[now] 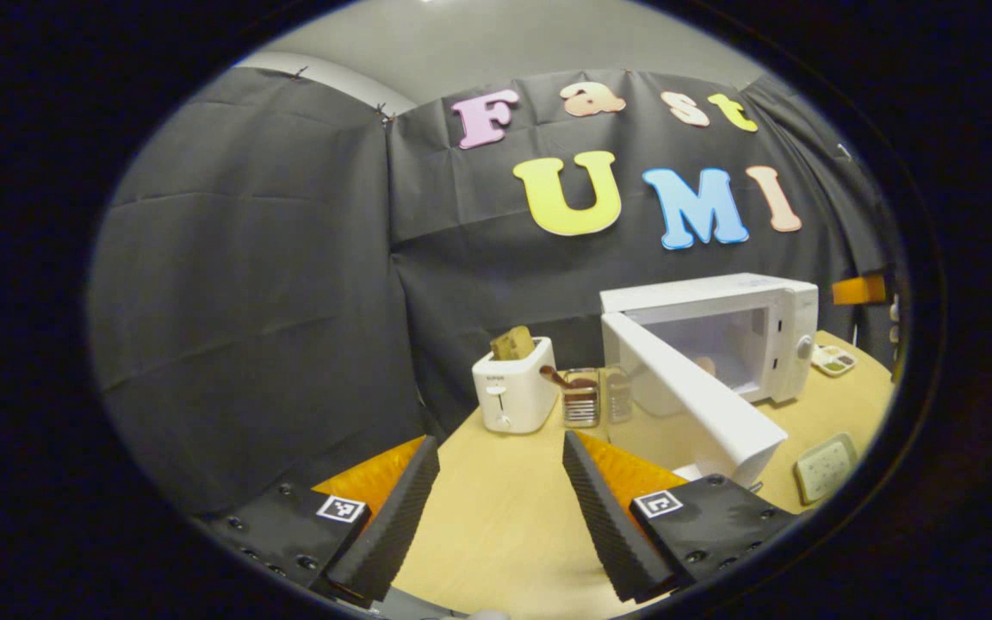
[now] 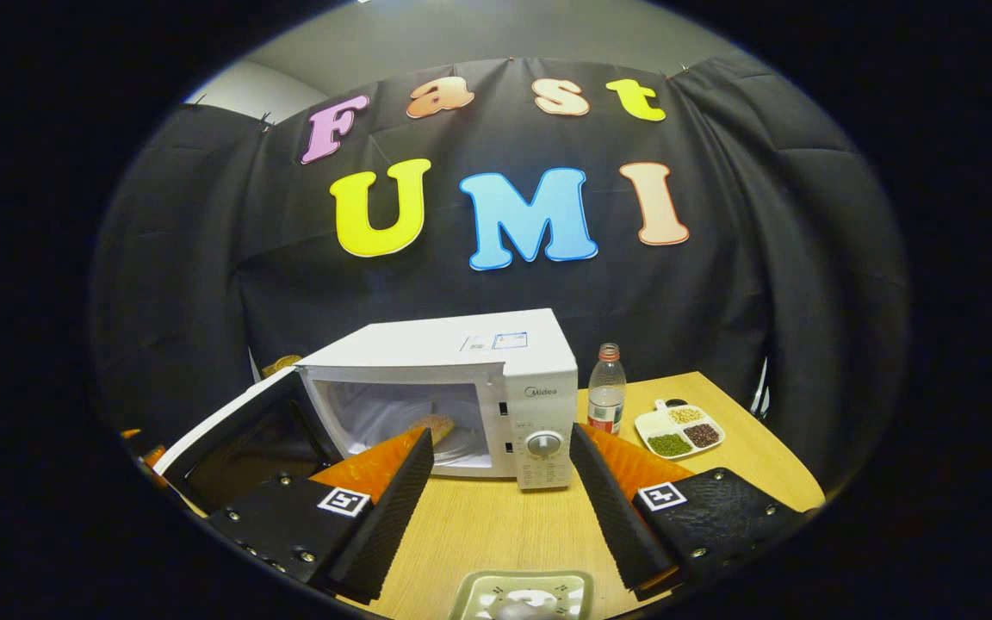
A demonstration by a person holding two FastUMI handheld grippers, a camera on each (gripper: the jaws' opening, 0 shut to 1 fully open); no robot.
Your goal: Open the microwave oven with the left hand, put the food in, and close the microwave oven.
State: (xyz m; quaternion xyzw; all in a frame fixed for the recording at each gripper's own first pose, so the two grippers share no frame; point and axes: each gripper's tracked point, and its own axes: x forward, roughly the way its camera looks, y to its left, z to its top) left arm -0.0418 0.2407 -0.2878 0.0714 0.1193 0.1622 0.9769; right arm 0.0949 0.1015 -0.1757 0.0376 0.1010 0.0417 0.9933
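Here the wooden table [image 2: 496,525] carries the white microwave oven [image 2: 496,379], its door [image 1: 703,405] swung wide open toward the left gripper's side. Inside the microwave oven, on the turntable, lies the food [image 2: 437,425], a brownish piece seen through the cavity mouth. The right gripper [image 2: 500,495] hangs in front of the microwave oven, fingers spread and empty, the food beyond and just left of the gap between them. The left gripper [image 1: 500,499] is likewise spread and empty, the microwave oven off to its right. Left of the microwave oven stands a toaster [image 1: 513,392]; right of it a bottle [image 2: 606,389], then a small divided dish [image 2: 679,428]
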